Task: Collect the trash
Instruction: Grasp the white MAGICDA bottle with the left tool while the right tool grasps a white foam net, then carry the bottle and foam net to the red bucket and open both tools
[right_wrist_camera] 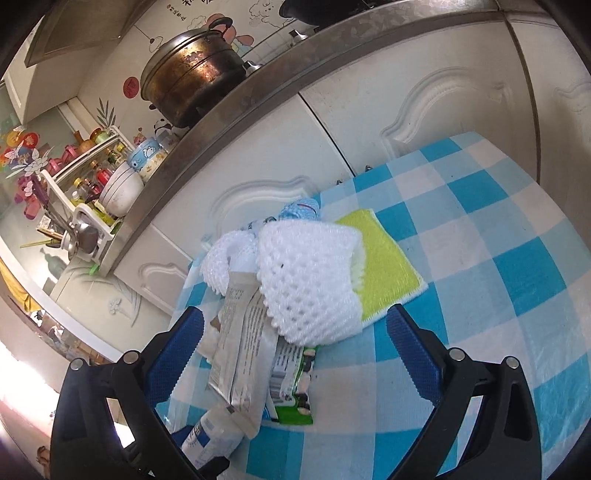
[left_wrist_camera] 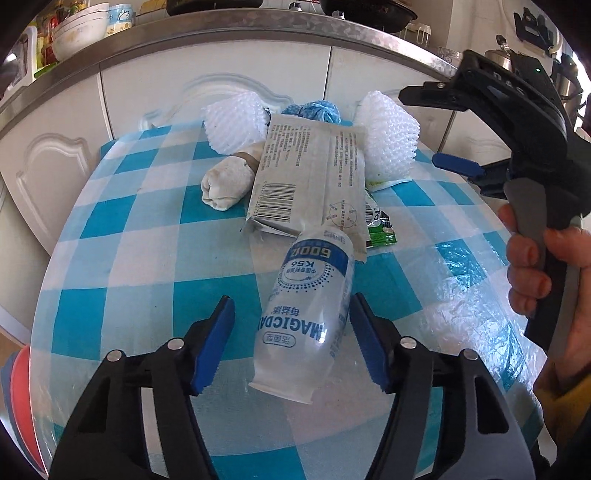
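Note:
A clear plastic bottle [left_wrist_camera: 306, 314] with a blue-and-white label lies on the blue checked tablecloth [left_wrist_camera: 129, 229], between the pads of my left gripper [left_wrist_camera: 291, 343]. The right pad is almost at the bottle and the left pad stands apart from it, so the gripper is open. Behind the bottle lie a grey printed pouch [left_wrist_camera: 310, 177], a green wrapper [left_wrist_camera: 380, 229], a rolled white rag [left_wrist_camera: 225, 184] and two white foam nets [left_wrist_camera: 232, 122] [left_wrist_camera: 388, 133]. My right gripper [right_wrist_camera: 295, 314] hangs open over the nearer foam net [right_wrist_camera: 310, 280] and the pouch [right_wrist_camera: 243, 343].
A yellow-green cloth [right_wrist_camera: 384, 266] lies under the foam net. A blue crumpled wad [left_wrist_camera: 314, 110] sits at the table's far edge against white cabinet doors [left_wrist_camera: 147, 92]. The steel counter [right_wrist_camera: 258, 85] above carries a pot [right_wrist_camera: 192, 70] and bowls [left_wrist_camera: 81, 29]. A hand [left_wrist_camera: 528, 266] holds the right gripper.

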Available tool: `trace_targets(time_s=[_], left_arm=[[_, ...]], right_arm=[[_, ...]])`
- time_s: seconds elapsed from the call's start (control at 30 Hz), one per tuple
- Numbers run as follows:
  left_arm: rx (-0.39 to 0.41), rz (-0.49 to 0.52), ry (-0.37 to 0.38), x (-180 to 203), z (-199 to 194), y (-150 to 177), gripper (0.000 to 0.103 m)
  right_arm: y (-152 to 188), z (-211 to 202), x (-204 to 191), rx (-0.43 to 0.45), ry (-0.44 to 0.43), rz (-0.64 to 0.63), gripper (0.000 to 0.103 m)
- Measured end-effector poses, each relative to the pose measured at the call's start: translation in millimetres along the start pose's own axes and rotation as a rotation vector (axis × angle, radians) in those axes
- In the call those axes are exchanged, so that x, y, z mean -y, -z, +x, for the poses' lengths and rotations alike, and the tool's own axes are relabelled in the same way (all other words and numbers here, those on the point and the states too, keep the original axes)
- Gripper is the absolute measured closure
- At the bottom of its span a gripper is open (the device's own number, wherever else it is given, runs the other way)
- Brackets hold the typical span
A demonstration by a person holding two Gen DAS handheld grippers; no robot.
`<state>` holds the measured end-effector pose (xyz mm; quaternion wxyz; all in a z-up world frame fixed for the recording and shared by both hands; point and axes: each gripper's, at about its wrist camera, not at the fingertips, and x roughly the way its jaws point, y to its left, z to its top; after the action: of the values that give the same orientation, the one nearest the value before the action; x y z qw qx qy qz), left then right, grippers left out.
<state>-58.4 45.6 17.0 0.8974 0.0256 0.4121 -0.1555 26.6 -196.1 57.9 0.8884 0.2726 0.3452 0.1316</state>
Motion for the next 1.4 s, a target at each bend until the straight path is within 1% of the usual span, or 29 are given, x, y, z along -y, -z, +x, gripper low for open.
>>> trace_targets(time_s=[0.07,0.1,0.13,0.17,0.2,0.23,0.27,0.37,0.47,0.53,0.57,0.63,0.73,0.83,1.07,1.2,1.33,1.4], left_arm=[[0.003,-0.005,-0.006,-0.2,-0.2,0.0,0.047],[0.002,-0.008,-0.004,-1.6,0.5,-0.1,0.050],[0.000,-0.012,0.001,-2.4,0.9,-0.2,0.054],[-0.002,-0.018,0.005,-3.4,1.3,-0.3,0.055],[-0.003,-0.025,0.008,-4.2,1.5,-0.2,0.058],[-0.002,-0.031,0.011,-5.2,1.4,-0.1,0.059],[-0.001,-0.035,0.012,-5.9,1.2,0.0,0.059],[0.011,-0.043,0.008,-7.2,-1.3,0.7,0.059],[0.026,-0.055,0.011,-9.5,-5.7,0.6,0.059],[0.034,-0.058,0.013,-9.9,-8.4,0.3,0.059],[0.038,-0.061,0.014,-10.2,-10.2,0.0,0.059],[0.046,-0.067,0.016,-10.8,-14.0,-0.3,0.059],[0.056,-0.077,0.023,-13.1,-20.4,-0.3,0.059],[0.071,-0.078,0.020,-14.9,-28.4,1.5,0.059],[0.110,-0.114,0.029,-28.4,-53.4,4.8,0.059],[0.134,-0.134,0.024,-39.3,-68.2,7.6,0.059],[0.155,-0.151,0.013,-51.4,-82.8,12.2,0.059],[0.164,-0.162,0.002,-58.7,-90.3,15.8,0.059]], right_arm=[[-3.1,6.8,-1.1,0.002,0.007,-0.007,0.009],[-3.9,11.2,-1.6,-0.001,0.021,-0.012,0.017],[-3.8,15.7,-1.7,-0.008,0.039,-0.017,0.031],[-3.6,20.8,-1.1,-0.018,0.057,-0.018,0.035],[-3.0,25.3,0.2,-0.026,0.060,-0.016,0.036],[-1.4,28.6,1.1,-0.029,0.061,-0.012,0.037],[-0.3,30.3,2.3,-0.026,0.065,-0.010,0.037],[1.8,32.3,3.9,-0.015,0.080,-0.017,0.043],[3.2,29.2,4.0,-0.003,0.072,-0.021,0.049],[4.9,25.2,1.6,0.001,0.083,-0.036,0.055],[6.1,23.1,1.8,0.002,0.085,-0.033,0.056],[8.7,17.1,3.9,0.004,0.070,-0.003,0.062],[12.9,6.6,1.3,0.020,0.096,-0.017,0.065],[16.8,-9.3,-1.5,0.044,0.098,-0.014,0.068],[28.2,-47.5,-17.9,0.095,0.108,-0.042,0.068],[36.9,-64.5,-35.6,0.116,0.107,-0.083,0.069],[47.9,-73.3,-55.4,0.111,0.076,-0.114,0.069],[53.9,-77.8,-67.5,0.119,0.076,-0.146,0.068]])
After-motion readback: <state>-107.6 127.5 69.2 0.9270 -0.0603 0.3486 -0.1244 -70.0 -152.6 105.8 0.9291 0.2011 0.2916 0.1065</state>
